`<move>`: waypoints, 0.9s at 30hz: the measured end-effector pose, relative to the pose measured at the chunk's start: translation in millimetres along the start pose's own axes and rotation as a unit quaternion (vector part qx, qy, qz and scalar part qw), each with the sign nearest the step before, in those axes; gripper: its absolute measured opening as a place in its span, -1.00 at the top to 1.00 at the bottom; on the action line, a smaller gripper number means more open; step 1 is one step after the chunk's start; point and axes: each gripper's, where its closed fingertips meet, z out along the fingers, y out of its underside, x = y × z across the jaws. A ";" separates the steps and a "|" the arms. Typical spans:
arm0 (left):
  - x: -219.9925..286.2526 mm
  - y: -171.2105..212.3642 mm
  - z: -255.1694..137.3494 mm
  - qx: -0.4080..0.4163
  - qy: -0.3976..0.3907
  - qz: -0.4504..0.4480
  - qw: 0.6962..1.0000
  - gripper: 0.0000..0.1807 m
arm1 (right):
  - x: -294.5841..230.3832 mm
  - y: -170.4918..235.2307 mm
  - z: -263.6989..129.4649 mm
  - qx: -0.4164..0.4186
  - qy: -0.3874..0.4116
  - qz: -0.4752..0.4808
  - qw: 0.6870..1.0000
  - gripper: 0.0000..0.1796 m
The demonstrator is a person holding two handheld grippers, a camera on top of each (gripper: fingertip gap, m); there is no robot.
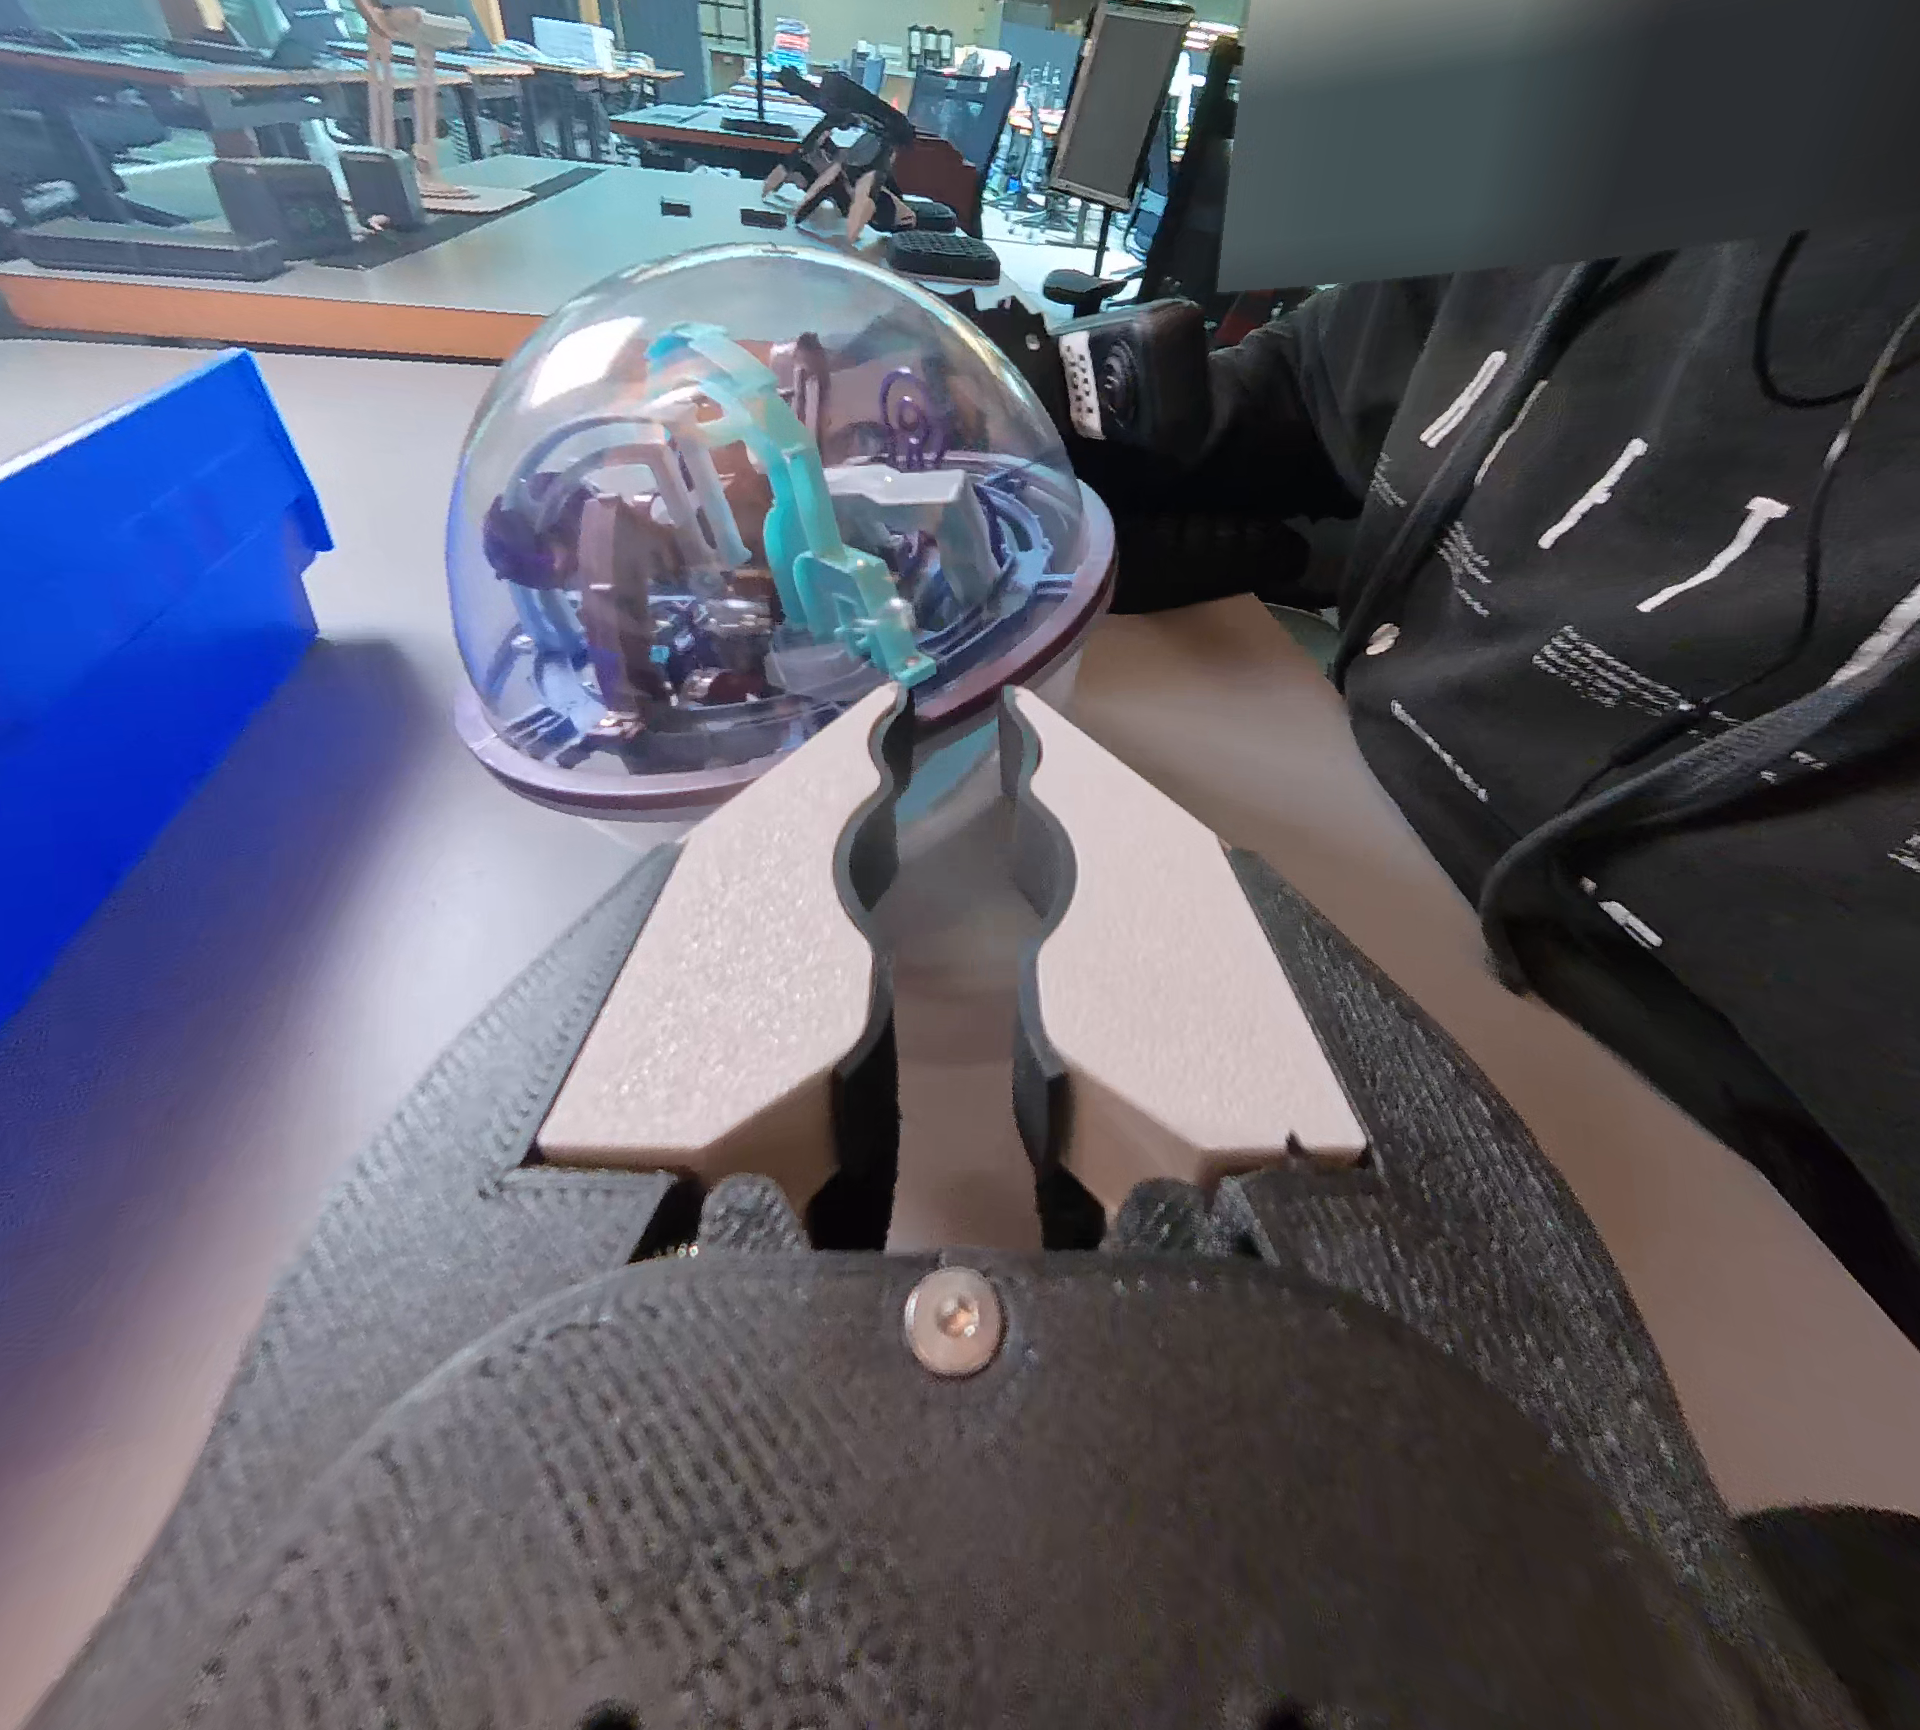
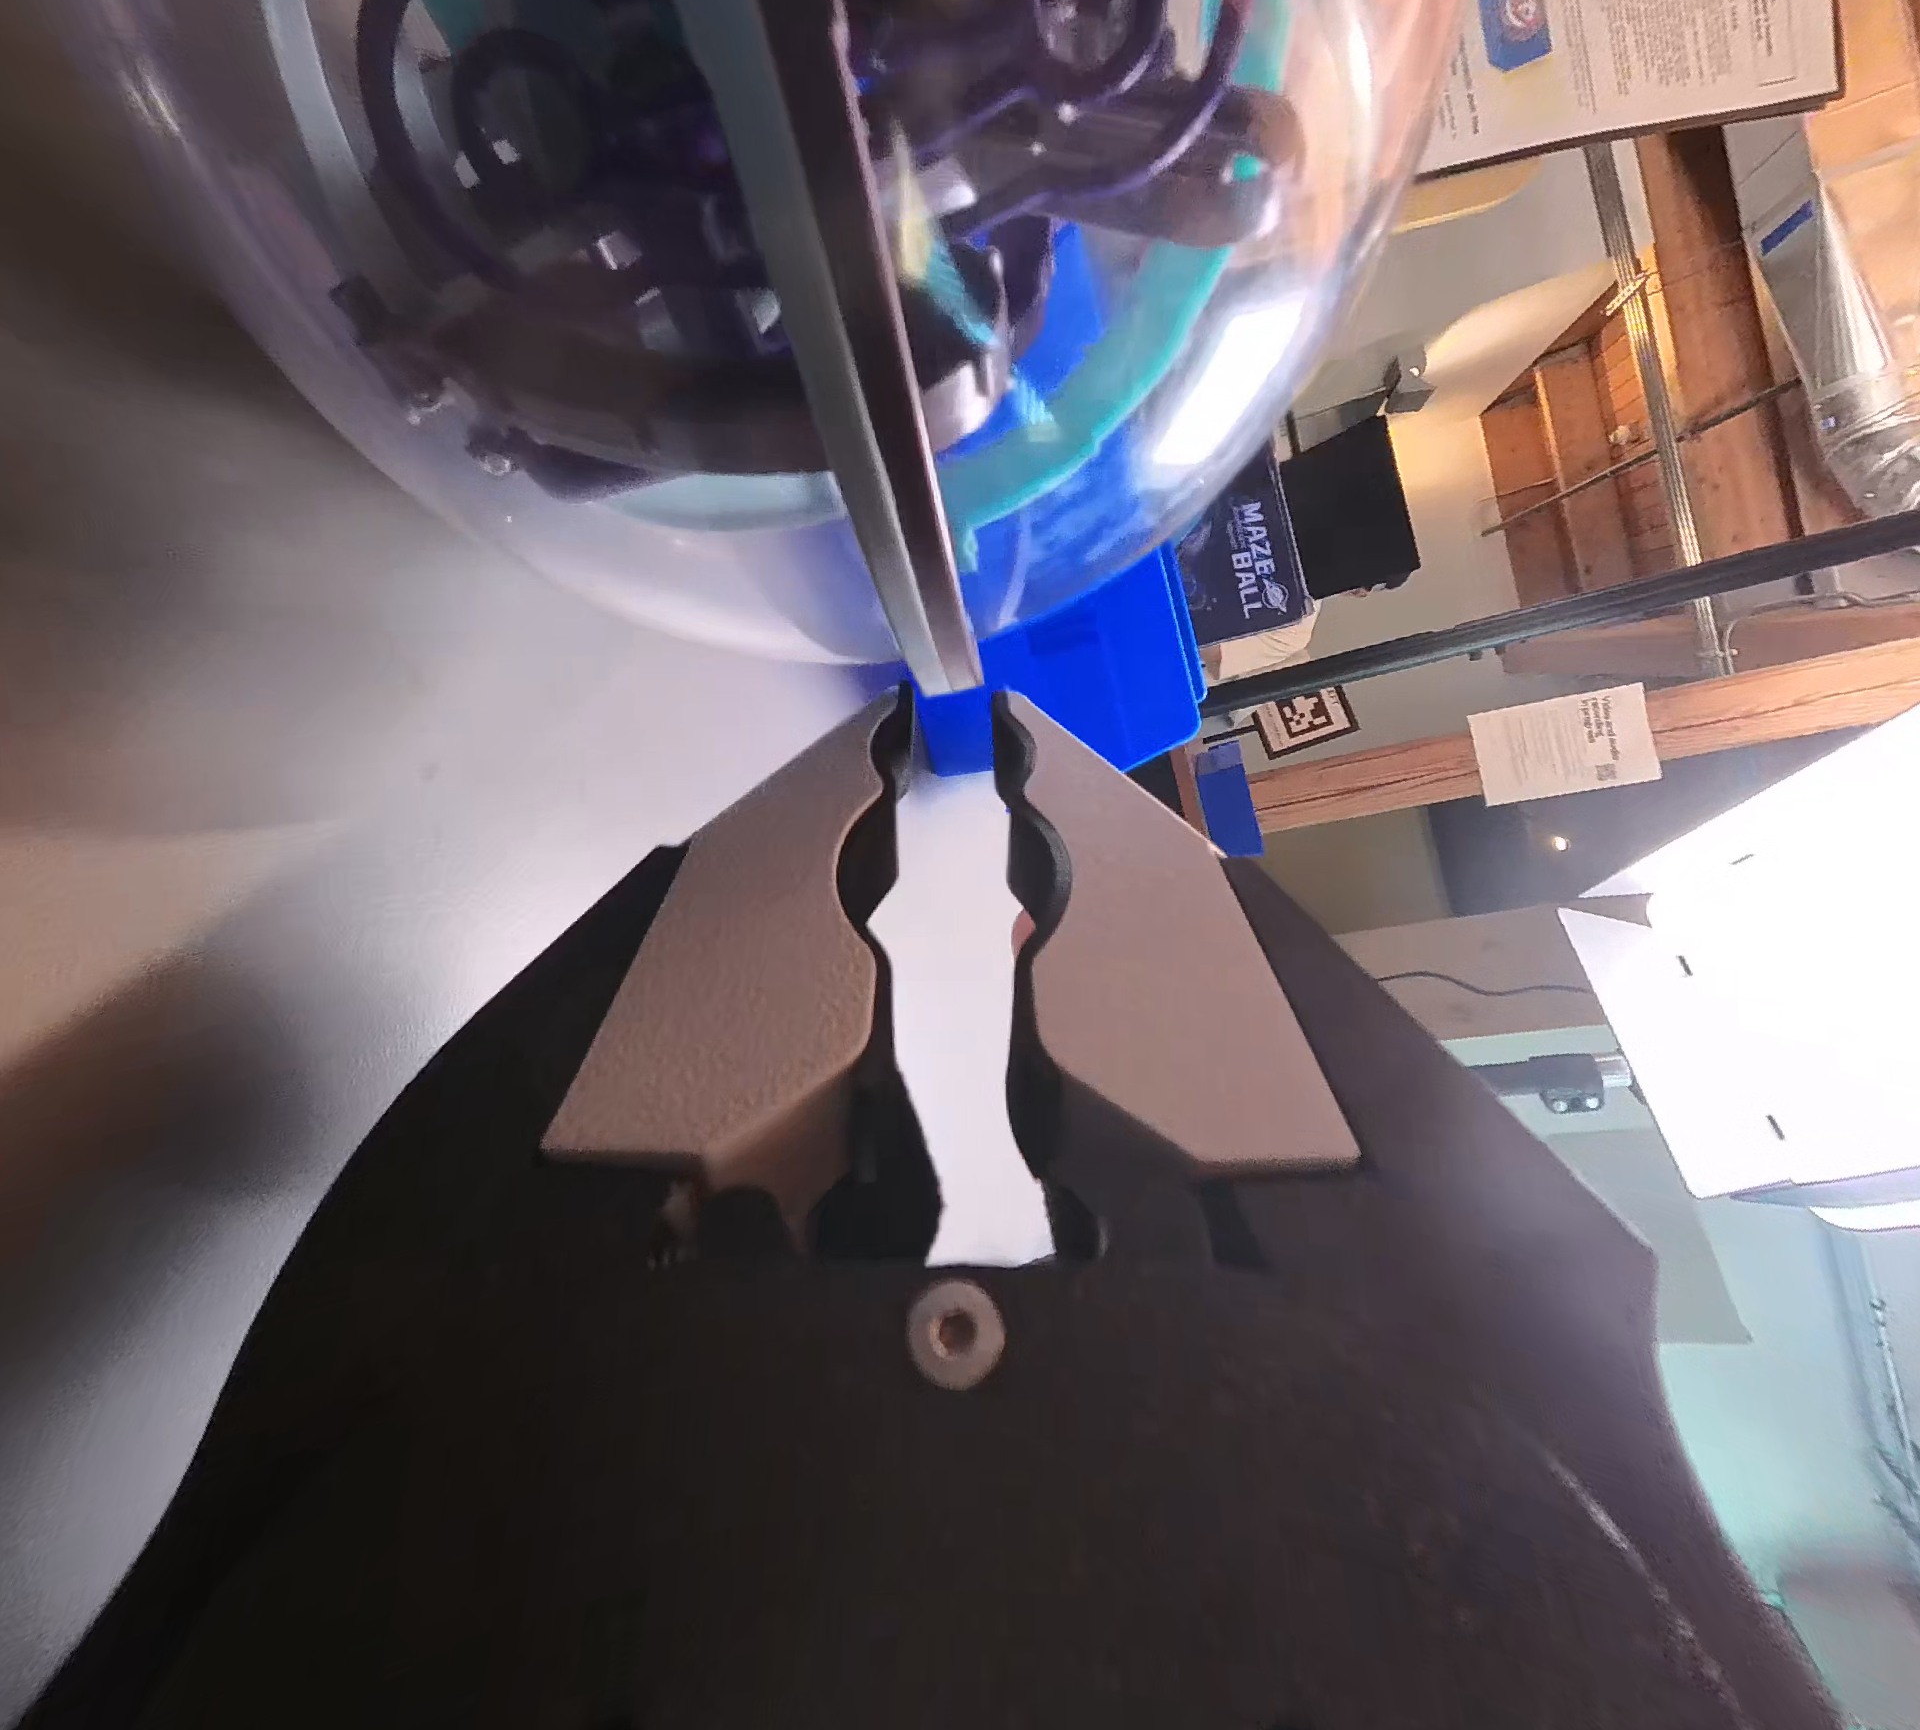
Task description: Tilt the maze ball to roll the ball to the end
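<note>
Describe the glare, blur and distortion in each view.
Left wrist view: wide-angle bending curves the table edge and blue bin; the maze ball is fairly sharp, the gripper base soft. Right wrist view: rolled sideways, the maze ball close and blurred, white glare on its dome, a blown-out bright patch at right.

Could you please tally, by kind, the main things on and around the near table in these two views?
Maze ball: 1
Blue bin: 1
Grippers: 2, the left gripper and the right gripper
Total: 4
</note>
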 end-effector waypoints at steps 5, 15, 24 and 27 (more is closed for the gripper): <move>6.9 -6.7 -11.4 0.028 0.048 -0.047 0.997 0.69 | -3.2 10.6 -4.4 0.000 -0.045 0.071 0.996 0.70; -68.4 3.6 -41.3 0.096 -0.055 -0.243 0.964 0.31 | -3.1 -22.3 -35.9 0.089 -0.247 0.436 0.861 0.61; -30.2 23.1 -8.8 -0.006 0.003 -0.237 0.972 -0.04 | -10.0 -72.2 -52.1 0.054 -0.359 0.626 0.690 0.36; -16.3 23.0 -2.8 -0.031 0.020 -0.219 0.975 -0.15 | -15.1 -66.3 -53.4 0.043 -0.355 0.638 0.682 0.40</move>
